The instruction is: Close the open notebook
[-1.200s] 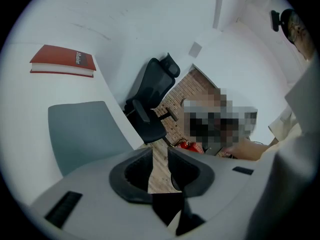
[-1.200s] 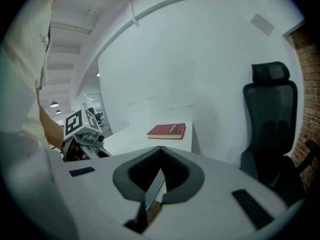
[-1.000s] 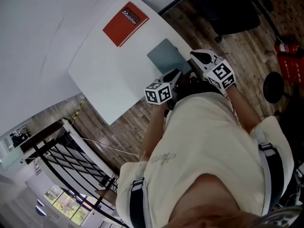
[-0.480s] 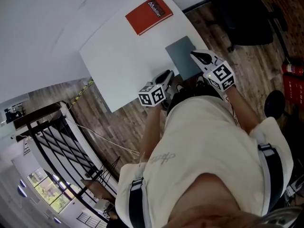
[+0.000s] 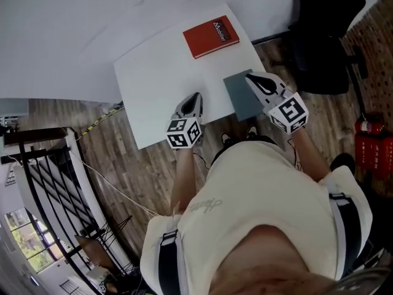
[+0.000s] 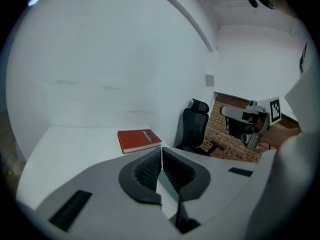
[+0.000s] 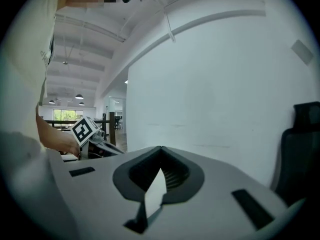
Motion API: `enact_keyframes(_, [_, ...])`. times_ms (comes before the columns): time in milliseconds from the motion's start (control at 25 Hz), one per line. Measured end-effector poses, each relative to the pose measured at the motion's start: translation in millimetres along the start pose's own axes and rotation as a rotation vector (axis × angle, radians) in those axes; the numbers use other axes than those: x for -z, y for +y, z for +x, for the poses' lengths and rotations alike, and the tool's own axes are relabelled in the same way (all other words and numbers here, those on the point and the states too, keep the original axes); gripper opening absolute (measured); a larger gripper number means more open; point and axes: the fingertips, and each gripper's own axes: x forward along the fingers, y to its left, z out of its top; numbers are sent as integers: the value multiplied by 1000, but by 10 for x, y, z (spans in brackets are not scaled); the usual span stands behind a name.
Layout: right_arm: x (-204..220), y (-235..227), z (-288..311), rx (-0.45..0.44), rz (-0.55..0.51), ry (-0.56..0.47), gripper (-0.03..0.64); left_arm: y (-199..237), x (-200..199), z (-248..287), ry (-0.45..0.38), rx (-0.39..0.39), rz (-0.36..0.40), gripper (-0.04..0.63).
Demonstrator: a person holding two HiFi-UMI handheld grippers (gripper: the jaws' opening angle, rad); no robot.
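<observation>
Red notebook (image 5: pixel 211 36): lies flat on the white surface (image 5: pixel 153 85), cover up, with white lettering on it. The page block shows only as a pale edge. It reads as closed; no spread pages in any view. Position: ahead of the left jaws and a little left of their line, well apart from them. It is farther still from the right jaws, whose own view misses it and shows only wall.

Change over the last second: left gripper (image 5: pixel 196 96) and right gripper (image 5: pixel 249 77) have both come up from the person's lap to the near edge of the surface. Left jaws, apart a moment ago, are now pressed together with nothing between. Right jaws are likewise together and empty, their tips over a grey flat sheet (image 5: pixel 241 100) at the near edge; contact not resolvable.

Judgement: with the cover already down, closing seems done or was never needed on this book. Whether the grey sheet is a second notebook I cannot tell.
</observation>
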Motion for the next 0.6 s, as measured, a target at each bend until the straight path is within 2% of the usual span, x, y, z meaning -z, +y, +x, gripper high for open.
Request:
enact_keyframes(160, [-193, -7, 97, 3, -42, -20, 8, 25, -405, -182, -19, -53, 133, 25])
enact_keyframes(240, [-287, -3, 143, 10, -67, -30, 8, 23, -554, -250, -31, -72, 172, 25])
enact_keyframes(480, [-553, -7, 257, -3, -121, -67, 8, 83, -950, -372, -108, -94, 159, 25])
enact_keyframes(600, [-641, -33, 283, -10, -87, -86, 8, 107, -1105, -457, -135, -107, 181, 25])
